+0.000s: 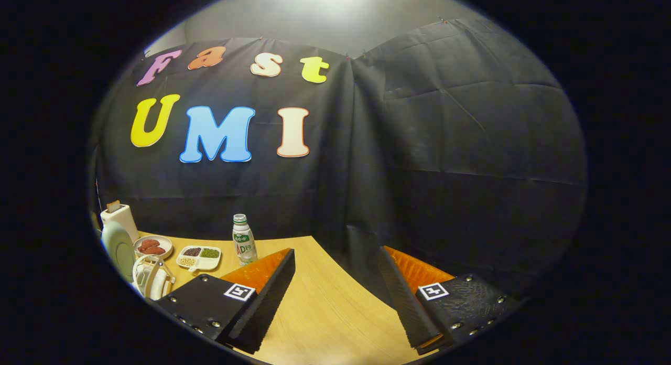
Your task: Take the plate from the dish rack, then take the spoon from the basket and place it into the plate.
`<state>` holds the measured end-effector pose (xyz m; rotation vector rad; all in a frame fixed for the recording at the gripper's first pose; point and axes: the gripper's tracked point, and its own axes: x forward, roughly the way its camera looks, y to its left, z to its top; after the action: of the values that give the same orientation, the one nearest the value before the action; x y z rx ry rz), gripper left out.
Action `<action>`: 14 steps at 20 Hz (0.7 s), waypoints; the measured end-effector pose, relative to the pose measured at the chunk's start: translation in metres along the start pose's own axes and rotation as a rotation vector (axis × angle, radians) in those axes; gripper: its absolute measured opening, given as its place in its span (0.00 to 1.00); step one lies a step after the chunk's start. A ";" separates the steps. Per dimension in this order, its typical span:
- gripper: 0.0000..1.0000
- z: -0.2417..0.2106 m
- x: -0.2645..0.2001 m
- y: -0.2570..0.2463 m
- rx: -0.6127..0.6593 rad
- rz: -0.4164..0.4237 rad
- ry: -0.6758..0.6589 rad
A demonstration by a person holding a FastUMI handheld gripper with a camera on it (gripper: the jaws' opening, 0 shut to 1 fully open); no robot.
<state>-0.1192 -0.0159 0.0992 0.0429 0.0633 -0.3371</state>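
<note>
Pale green and standing on edge, the plate (118, 249) sits in the white wire dish rack (152, 277) at the far left of the wooden table (320, 312), well off to the left of my claw (335, 297). Part of the plate's rim is cut off where my view darkens, and the rack's lower part is hidden behind my left finger (246, 302). Some white thing lies within the rack's wires, but I cannot make out what it is; whether it is the basket or the spoon I cannot say.

My claw is spread wide, with nothing between its fingers but bare wood. The right finger (419, 302) hangs over the table's near right edge, in front of the black cloth wall (445, 160).

Beyond the rack stands a white toaster (119, 218) with a slice poking out of it. Just right of the plate is a small round dish (153, 245) of something reddish brown, then a white divided tray (199, 257) with dark, green and pale fillings too small to name. A small bottle (244, 240) with a green cap stands upright just beyond my left finger's tip.
</note>
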 end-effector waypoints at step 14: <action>0.98 0.019 -0.099 0.215 0.064 0.270 0.067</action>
<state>-0.1405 0.2184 0.1322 0.1255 0.1122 -0.0675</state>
